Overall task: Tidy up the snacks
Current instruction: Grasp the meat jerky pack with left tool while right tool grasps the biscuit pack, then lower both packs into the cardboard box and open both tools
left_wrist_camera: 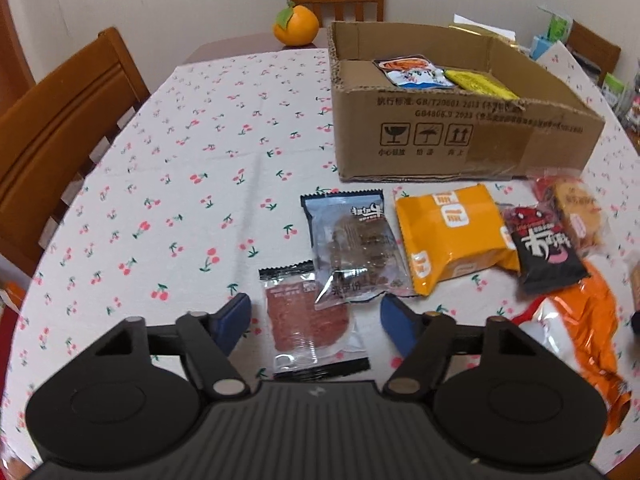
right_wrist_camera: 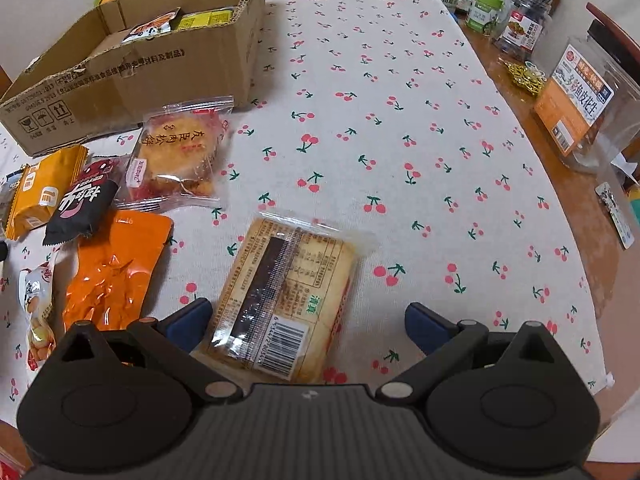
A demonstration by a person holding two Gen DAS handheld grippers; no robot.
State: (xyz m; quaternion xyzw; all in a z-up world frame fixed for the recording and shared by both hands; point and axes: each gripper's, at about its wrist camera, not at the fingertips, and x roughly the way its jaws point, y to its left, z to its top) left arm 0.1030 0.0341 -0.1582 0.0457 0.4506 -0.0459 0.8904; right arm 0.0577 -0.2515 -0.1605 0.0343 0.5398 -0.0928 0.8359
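The worktop [left_wrist_camera: 168,152], spread with a white cherry-print cloth, has broad bare room on its left half and to the right of the packets, so both hands have space to lift and swing. The open brown cardboard box [left_wrist_camera: 440,120] stands at the far side with 2 or 3 packets already inside; its near wall is the edge to clear, so each packet should be raised above it before moving in.

The remaining snacks lie in a loose row in front of the box. The right gripper [right_wrist_camera: 306,322] hangs with its jaws apart around the clear-wrapped pale biscuit pack with a barcode [right_wrist_camera: 280,292]. The left pad is touching or just beside the wrapper, the right pad well apart. Centring first would stop the pack skidding.

The left gripper [left_wrist_camera: 314,320] has its jaws apart astride the small clear packet of red sliced meat [left_wrist_camera: 312,320], neither pad touching. The grey translucent packet of dried beef [left_wrist_camera: 352,244] overlaps its far corner, so the close should come low and near.
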